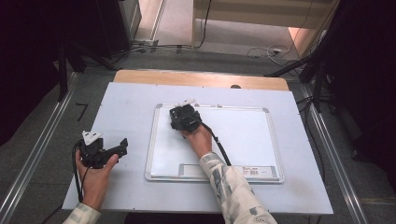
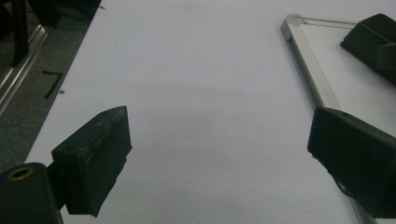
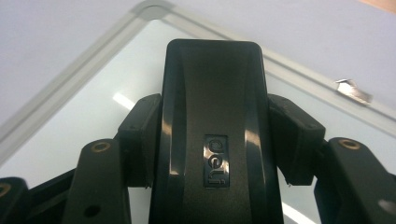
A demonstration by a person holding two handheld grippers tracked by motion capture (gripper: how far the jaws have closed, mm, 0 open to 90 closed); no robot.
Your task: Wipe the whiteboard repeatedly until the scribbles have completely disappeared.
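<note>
A white whiteboard point(image 1: 243, 135) with a silver frame lies flat in the middle of the table. My right gripper point(image 1: 181, 117) is over the board's far left corner, shut on a black board eraser point(image 3: 215, 107). The eraser stands lengthwise between the two pads point(image 3: 142, 135) and points at the frame corner point(image 3: 152, 10). My left gripper point(image 1: 122, 145) rests on the table left of the board, held in the person's hand. Its jaws stand wide open point(image 2: 219, 158) with only bare table between them. The board's left frame edge point(image 2: 308, 70) runs along its right side.
The table top point(image 1: 126, 107) is pale blue-grey with a wooden strip point(image 1: 201, 78) at the far edge. A small silver clip point(image 3: 353, 90) sits on the board's top frame. Metal rails point(image 1: 32, 158) and dark stands flank the table. A cable point(image 1: 219, 144) trails from the right gripper.
</note>
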